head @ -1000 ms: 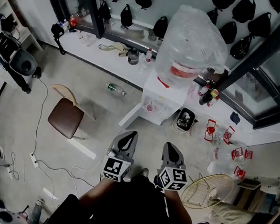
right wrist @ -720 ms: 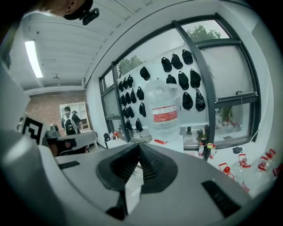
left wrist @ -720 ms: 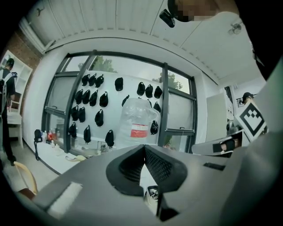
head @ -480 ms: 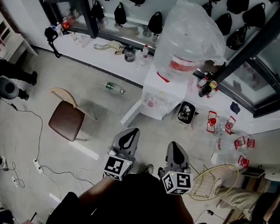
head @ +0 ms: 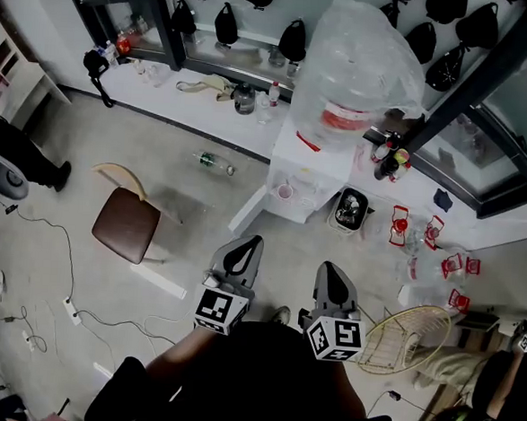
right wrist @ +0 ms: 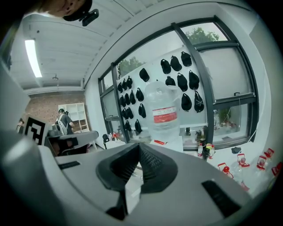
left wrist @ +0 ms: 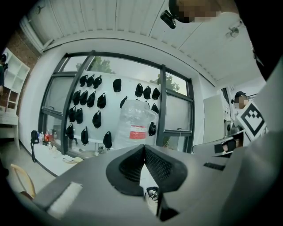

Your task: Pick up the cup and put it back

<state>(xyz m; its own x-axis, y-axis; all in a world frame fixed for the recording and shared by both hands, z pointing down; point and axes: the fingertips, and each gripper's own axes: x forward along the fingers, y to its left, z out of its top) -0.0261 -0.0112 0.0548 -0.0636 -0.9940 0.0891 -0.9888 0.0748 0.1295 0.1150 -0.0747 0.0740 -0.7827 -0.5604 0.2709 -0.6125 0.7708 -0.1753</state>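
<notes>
Both sets of jaws pressed together, nothing in either: my left gripper [head: 250, 242] and right gripper [head: 326, 268] side by side. The cup [head: 284, 192] sits in the water dispenser [head: 325, 167] niche, well ahead.

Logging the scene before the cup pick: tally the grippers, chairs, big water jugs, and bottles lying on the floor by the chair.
Grippers: 2, the left gripper and the right gripper
Chair: 1
Big water jug: 1
Bottle lying on the floor: 1
Total: 5
</notes>
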